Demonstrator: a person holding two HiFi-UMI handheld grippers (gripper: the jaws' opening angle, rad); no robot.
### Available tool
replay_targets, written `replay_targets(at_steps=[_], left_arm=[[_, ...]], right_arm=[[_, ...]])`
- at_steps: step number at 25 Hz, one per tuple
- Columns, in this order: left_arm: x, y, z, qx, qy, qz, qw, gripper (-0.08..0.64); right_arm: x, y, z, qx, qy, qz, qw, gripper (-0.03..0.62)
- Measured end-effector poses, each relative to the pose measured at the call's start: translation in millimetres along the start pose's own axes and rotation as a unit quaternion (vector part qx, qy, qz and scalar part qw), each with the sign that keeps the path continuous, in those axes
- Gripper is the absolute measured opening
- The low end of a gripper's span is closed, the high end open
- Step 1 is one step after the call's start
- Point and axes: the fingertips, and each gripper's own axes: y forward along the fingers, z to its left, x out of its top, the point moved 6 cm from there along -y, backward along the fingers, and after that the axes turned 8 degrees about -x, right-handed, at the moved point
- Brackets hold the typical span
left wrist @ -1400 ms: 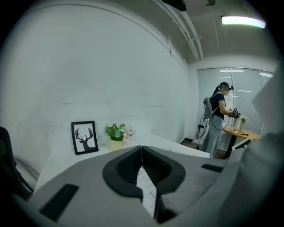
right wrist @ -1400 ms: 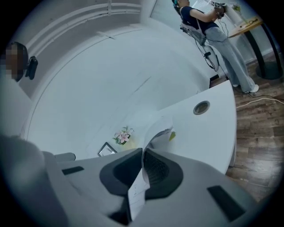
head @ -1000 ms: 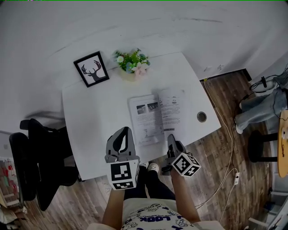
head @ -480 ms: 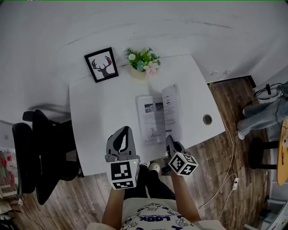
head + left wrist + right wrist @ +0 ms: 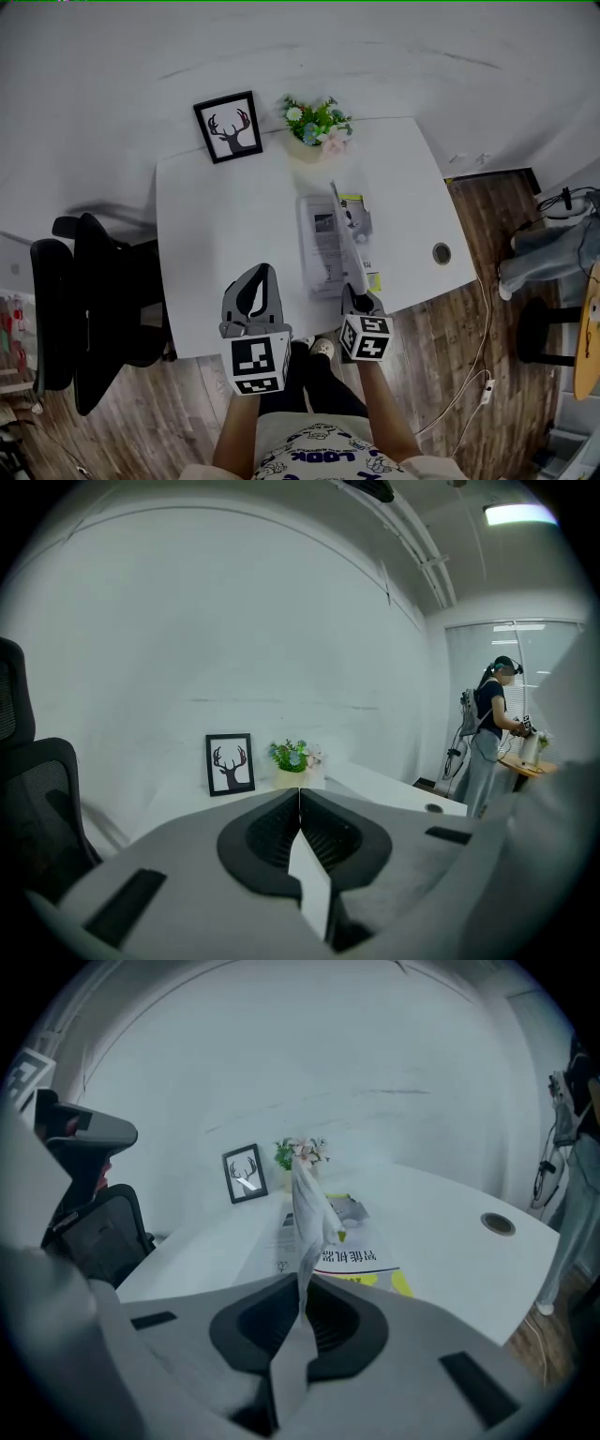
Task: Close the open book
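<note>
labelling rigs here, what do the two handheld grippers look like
The left gripper and right gripper have grey moulded bodies with black ribbed pads. Each carries a white cube with black square markers. The person wears a white printed t-shirt.

The left gripper (image 5: 255,274) sits low and left of centre in the head view, pointing up the frame, jaws pressed together with nothing between them. The right gripper (image 5: 357,292) sits just right of it, marker cube tilted, jaws clamped on a thin page (image 5: 310,1206). The left forearm (image 5: 236,433) and right forearm (image 5: 386,424) rise from the bottom edge
</note>
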Motion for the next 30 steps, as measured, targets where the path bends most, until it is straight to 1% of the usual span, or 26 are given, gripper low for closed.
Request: replay_targets(at_steps=[5,9,10,13,17,21,23,26,30], left_arm=[[-4.2,-4.9,5.8,0.011,-0.006,0.003,0.9999,0.023],[-5.3,-7.3,7.4,0.016,-0.009,0.004,0.9998,0.023],[-5.8,-7.7,7.6,0.017,-0.011,0.003,0.9998,0.023],[-7.1,-8.8,8.1,0.018,-0.011,0.003,0.9998,0.023],[-6.9,-9.3,7.8,0.019,-0.014,0.003,0.9997,0.023],[-5.0,-9.3,5.5,0.017,-0.014,0.000,0.9997,0.023],[-2.9,-9.4,4.5,0.016,-0.013,-0.003,0.9998,0.023],[0.5,-9.8,3.1,0.014,-0.012,-0.008,0.9998,0.023],[6.8,-9.9,2.8,0.011,-0.010,-0.017,0.9997,0.023]], right_arm=[[-2.3,9.4,9.8,-0.004,-0.040,0.017,0.999,0.038],[-3.2,13.5,16.8,0.003,-0.070,0.031,0.997,0.040],[-4.5,14.7,18.4,0.009,-0.072,0.034,0.997,0.054],[-8.2,18.4,22.8,0.030,-0.071,0.046,0.996,0.154],[-8.4,17.4,28.0,0.049,-0.082,0.052,0.994,0.181],[-8.6,15.5,33.3,0.075,-0.097,0.062,0.991,0.241],[-8.0,13.6,35.9,0.085,-0.106,0.068,0.988,0.258],[-7.6,8.8,39.3,0.100,-0.112,0.072,0.986,0.264],[-1.4,-1.8,43.8,0.120,-0.106,0.064,0.985,0.265]])
